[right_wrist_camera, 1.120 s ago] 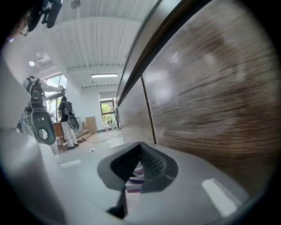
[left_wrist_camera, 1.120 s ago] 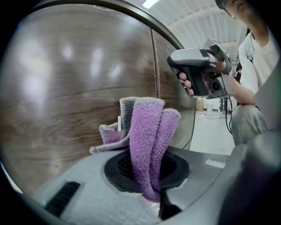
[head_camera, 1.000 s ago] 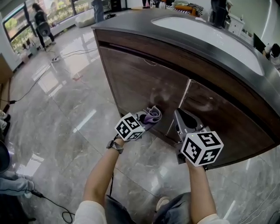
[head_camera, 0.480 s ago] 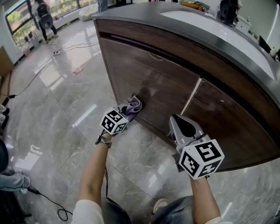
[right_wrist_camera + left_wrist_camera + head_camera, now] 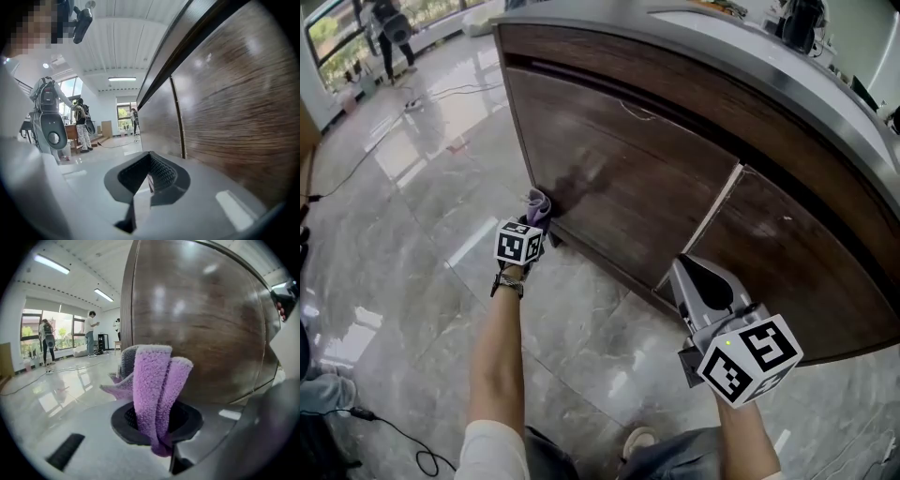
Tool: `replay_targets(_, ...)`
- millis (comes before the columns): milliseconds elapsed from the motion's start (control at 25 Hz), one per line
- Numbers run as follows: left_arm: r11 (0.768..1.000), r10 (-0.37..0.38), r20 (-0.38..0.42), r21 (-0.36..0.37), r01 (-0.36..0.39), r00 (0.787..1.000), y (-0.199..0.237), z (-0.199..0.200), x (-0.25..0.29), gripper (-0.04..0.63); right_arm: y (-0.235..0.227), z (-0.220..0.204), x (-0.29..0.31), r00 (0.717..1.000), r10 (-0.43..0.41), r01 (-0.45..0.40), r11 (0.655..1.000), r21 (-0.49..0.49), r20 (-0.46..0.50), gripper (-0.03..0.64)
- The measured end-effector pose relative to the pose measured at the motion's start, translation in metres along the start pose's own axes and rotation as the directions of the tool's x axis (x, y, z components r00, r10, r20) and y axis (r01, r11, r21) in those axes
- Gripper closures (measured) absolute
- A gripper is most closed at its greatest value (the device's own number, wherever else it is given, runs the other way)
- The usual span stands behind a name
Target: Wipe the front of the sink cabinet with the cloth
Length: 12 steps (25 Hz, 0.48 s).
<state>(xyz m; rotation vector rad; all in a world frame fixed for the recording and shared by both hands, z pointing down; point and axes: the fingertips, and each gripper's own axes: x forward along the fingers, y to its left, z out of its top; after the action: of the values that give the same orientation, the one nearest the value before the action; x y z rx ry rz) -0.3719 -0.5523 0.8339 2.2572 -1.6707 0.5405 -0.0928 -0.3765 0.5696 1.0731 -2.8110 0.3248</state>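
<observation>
Left gripper [image 5: 533, 221] has slid left along the cabinet [image 5: 619, 178] front, away from the door gap [image 5: 705, 232], and now sits at the lower left corner. Its jaws clamp the purple cloth [image 5: 538, 203], pressed to the wood at that edge. Open floor [image 5: 412, 234] lies beyond. Right gripper [image 5: 703, 279] hangs by the gap, jaws closed on nothing

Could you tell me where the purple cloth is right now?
In the head view the cloth sits left of centre, clamped in the left gripper at the lower left corner of the sink cabinet.
</observation>
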Motion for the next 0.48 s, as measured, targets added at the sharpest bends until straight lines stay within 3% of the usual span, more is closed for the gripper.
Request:
replay_targets(120,0.999,0.039,-0.034,-0.021,-0.040,0.999,0.010,-0.027,0.012,0.546,-0.003,-0.001,-0.008,1.000,-0.007,0.007,1.000,0.003,-0.009,0.611)
replay_targets(240,0.996,0.028,-0.035,-0.083,-0.031,0.999,0.007,-0.050,0.023,0.546,-0.006,-0.004,-0.018,0.999,-0.022,0.022,1.000,-0.015,-0.027,0.611)
replay_targets(400,0.995,0.025,0.014,-0.096,-0.023,1.000,-0.014,-0.063,0.031,0.545,-0.019,-0.010,-0.027,0.997,-0.064,0.063,0.998,-0.011,-0.046,0.611)
replay_targets(480,0.996,-0.018,0.056,-0.087,0.023,0.998,-0.036,-0.068,0.028,0.545,-0.022,-0.009,-0.031,0.996,-0.077,0.077,0.997,0.000,-0.041,0.611)
